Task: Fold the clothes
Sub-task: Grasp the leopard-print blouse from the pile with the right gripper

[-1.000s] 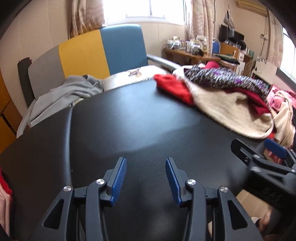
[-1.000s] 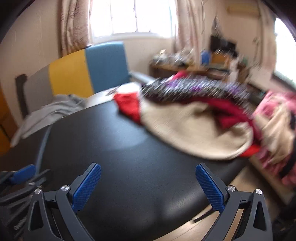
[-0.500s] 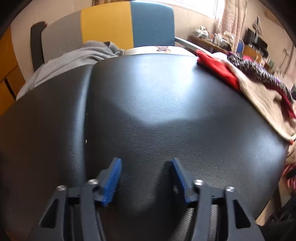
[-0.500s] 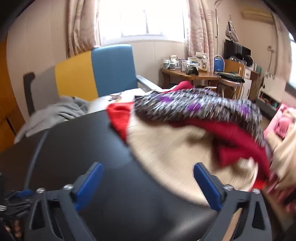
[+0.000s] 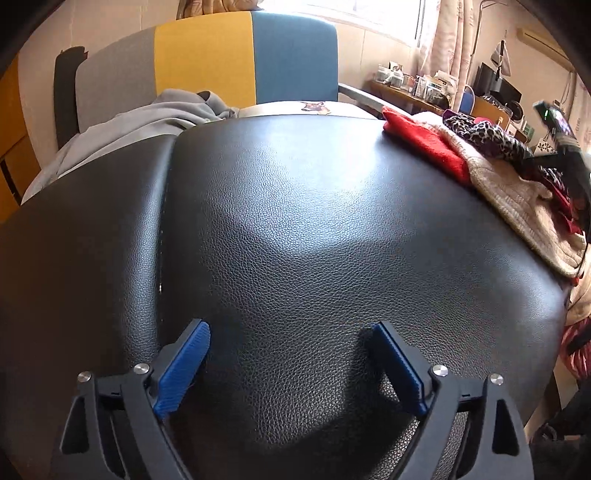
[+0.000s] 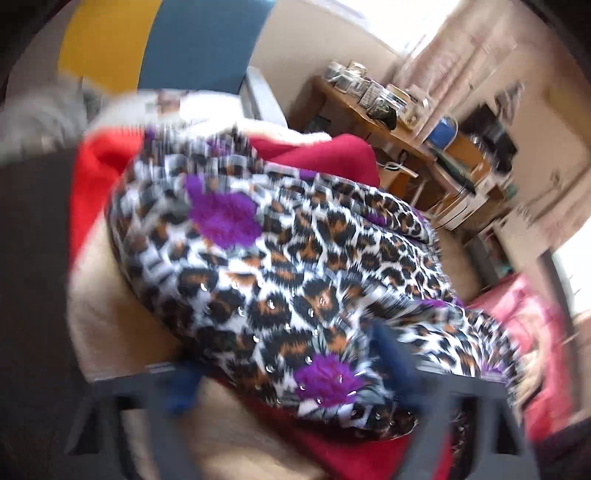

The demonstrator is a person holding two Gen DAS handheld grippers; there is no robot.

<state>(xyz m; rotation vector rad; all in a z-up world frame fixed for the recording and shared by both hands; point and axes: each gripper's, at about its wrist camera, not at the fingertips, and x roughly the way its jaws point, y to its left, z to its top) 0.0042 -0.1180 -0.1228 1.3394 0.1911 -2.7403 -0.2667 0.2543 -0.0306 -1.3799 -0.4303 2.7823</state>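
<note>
Black leather surface point(image 5: 295, 229) fills the left wrist view, no readable writing anywhere. Clothes pile upper right: red garment point(image 5: 424, 144), cream knit point(image 5: 517, 199), leopard-print garment point(image 6: 295, 258). Grey garment point(image 5: 147, 118) on one tricolour chair point(image 5: 240, 55). Left gripper point(image 5: 291, 362) has just been opening, wide, nothing between. Right gripper point(image 6: 288, 365) has just been closing around leopard fabric; blurred, grip unclear.

A grey, yellow and blue panelled sofa back point(image 5: 207, 59) stands against a cream wall. Daylight enters a curtained window point(image 5: 373, 14). A cluttered wooden desk point(image 6: 402, 136) lines the far wall.
</note>
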